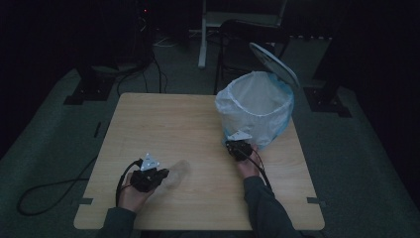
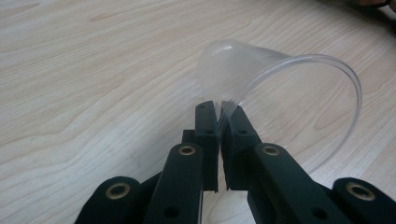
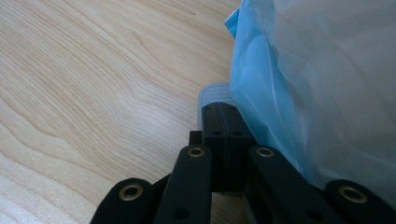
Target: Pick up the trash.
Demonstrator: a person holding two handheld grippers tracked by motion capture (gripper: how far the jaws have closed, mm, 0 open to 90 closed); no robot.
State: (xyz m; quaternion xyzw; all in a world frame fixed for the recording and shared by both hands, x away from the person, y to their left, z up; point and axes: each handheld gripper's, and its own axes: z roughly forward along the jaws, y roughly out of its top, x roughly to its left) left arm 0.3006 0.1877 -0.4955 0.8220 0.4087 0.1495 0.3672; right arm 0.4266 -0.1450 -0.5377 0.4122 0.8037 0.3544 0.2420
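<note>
Clear plastic cup [image 2: 261, 79] lies tilted over the wooden surface [image 1: 198, 124], its rim pinched in our left gripper [image 2: 218, 108], fingers closed on it. Our right gripper [image 3: 219, 112], fingers pressed together holding nothing, sits against the bag-lined bin [image 1: 257, 106].

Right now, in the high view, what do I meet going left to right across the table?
Left claw → clear cup held in it → right claw → bagged bin.
</note>
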